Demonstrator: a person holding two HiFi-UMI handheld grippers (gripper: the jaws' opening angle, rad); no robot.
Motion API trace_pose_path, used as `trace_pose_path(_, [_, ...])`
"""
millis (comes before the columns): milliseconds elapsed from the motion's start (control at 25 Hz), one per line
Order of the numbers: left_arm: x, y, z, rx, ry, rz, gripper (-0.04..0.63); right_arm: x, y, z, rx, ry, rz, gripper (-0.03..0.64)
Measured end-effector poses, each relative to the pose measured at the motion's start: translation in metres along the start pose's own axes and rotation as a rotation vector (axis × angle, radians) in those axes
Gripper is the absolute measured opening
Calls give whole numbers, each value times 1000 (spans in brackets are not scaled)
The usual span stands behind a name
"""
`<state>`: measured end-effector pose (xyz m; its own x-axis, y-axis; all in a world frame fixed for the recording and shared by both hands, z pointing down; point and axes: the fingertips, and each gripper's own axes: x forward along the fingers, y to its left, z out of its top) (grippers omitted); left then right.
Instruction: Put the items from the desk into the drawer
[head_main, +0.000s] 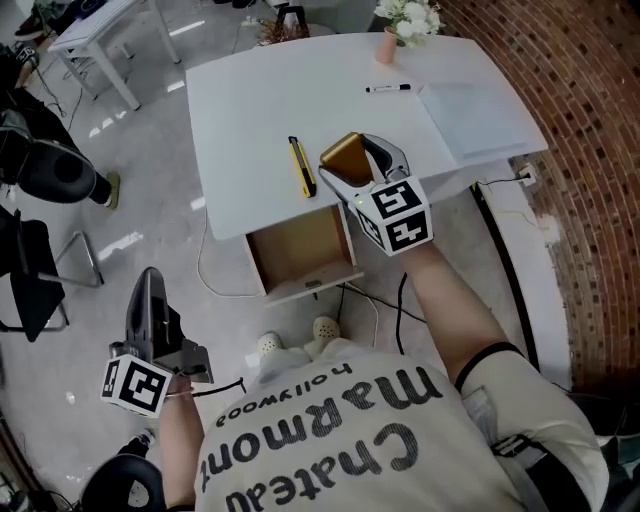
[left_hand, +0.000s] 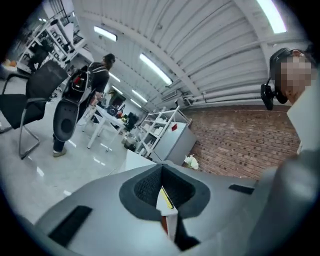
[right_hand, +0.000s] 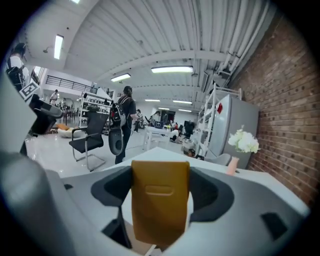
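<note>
Nearest the camera, at 7 o'clock in the head view, the left gripper (head_main: 150, 285) was held low beside the person's body, well clear of the desk. Its own view showed the two pads pressed together with nothing between them.

Further out, near the middle of the head view, the drawer (head_main: 300, 250) stood pulled out from under the near edge of the desk (head_main: 260, 100). Its brown interior was exposed, and no item could be seen in it.

Just beyond the drawer, at its 1 o'clock, the right gripper (head_main: 347, 160) was over the near edge of the desk. Its jaws stood well apart and were clamped on the flat sides of a mustard-coloured case (head_main: 343, 153), which filled the gap between the pads in the right gripper view.

At 9 o'clock of the case, a yellow utility knife (head_main: 302, 165) lay on the desk. Toward 12 o'clock lay a black marker (head_main: 388, 89), with a sheet of paper (head_main: 470, 115) beside it and a vase of flowers (head_main: 405, 25) at the far edge.

Step in hand, as judged: transfer of the case to the drawer. The next move called for bringing the case back toward 7 o'clock over the drawer opening, lowering it inside, then spreading the jaws to release. The knife and marker remained to be stowed.
</note>
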<state>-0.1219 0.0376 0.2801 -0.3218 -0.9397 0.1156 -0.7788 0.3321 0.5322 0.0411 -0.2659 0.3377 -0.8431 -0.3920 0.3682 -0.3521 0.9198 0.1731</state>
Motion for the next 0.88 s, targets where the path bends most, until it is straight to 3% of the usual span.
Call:
trace_pose_path(200, [-4, 0, 10, -13, 32, -89, 2, -21, 37, 28, 25, -35, -35, 367])
trace_pose_path(400, [-14, 1, 28, 21, 88, -178, 2, -33, 74, 46, 19, -34, -66, 367])
trace_pose_path(880, [-36, 29, 53, 51, 132, -295, 2, -43, 143, 31, 68, 24, -132, 367])
